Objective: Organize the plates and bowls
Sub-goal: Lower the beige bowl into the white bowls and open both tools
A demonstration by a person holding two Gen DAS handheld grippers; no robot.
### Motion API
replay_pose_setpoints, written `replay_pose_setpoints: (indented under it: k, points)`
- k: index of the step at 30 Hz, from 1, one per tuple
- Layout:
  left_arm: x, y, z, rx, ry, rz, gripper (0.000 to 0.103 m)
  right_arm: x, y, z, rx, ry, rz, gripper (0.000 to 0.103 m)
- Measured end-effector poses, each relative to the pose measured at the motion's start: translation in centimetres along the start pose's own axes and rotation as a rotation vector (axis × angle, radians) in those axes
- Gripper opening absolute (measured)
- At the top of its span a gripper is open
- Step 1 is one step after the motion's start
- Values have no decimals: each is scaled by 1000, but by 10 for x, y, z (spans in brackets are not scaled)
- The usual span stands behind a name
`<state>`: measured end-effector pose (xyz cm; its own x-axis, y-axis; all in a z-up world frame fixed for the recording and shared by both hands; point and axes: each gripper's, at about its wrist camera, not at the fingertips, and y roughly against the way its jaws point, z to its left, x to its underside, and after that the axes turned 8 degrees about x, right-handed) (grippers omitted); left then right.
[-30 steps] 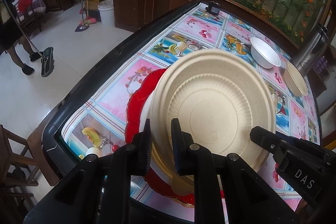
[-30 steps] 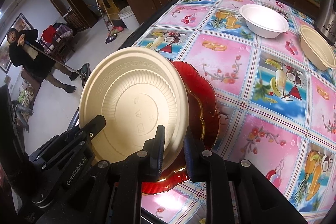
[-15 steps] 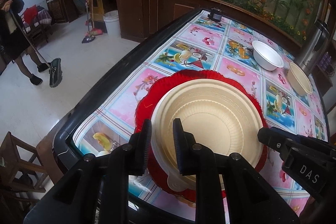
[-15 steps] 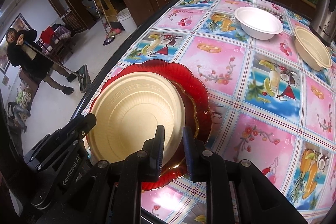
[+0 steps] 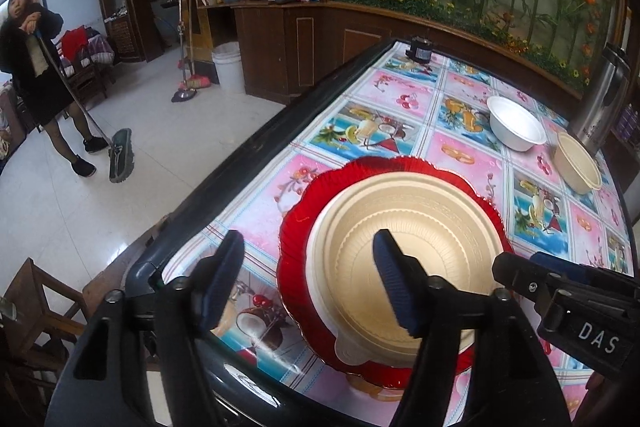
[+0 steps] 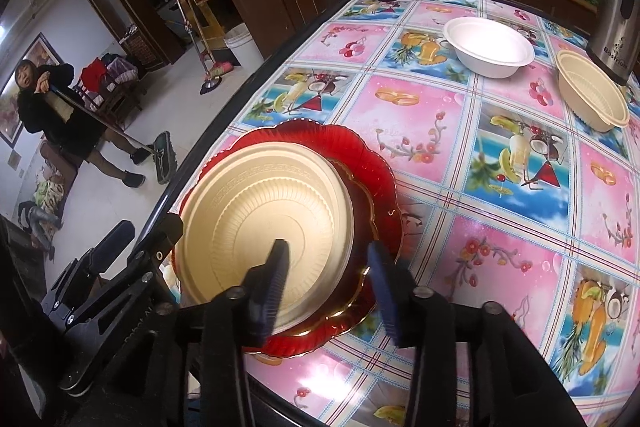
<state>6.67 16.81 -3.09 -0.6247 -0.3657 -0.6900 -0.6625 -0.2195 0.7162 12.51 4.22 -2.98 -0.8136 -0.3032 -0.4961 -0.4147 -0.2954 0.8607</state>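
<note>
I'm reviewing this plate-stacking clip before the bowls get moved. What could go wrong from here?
1. The red plate holding the beige plate lies at the table's near edge; a nudge could slide the stack off.
2. The left tongs and right tongs hang open over the stack and may bump it in withdrawing.
3. The white bowl and beige bowl sit by the steel flask, which a reach could topple.

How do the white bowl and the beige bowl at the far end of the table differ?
The white bowl has smooth walls; the beige bowl has ribbed walls. The white bowl stands farther from the steel flask, while the beige bowl sits right beside it. Both are upright, empty and apart from each other.
</note>
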Motion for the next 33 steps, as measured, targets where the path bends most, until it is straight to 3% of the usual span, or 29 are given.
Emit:
replay_pose_setpoints:
  k: [4,9,19,33]
  points:
    - [-2,4,-1,-3,-3,-17,69,0,6,-2,-17,-16,-21,67]
    - [-2,7,-4,-4,-7,-23,69,0,11,-3,-33,-24,-33,73]
    - [-12,12,-28,15,-61,-44,70,-1,22,-23,-57,-68,-54,76]
    - [-29,7,-91,81,-180,-37,69,-14,35,-89,-36,-179,-87,77]
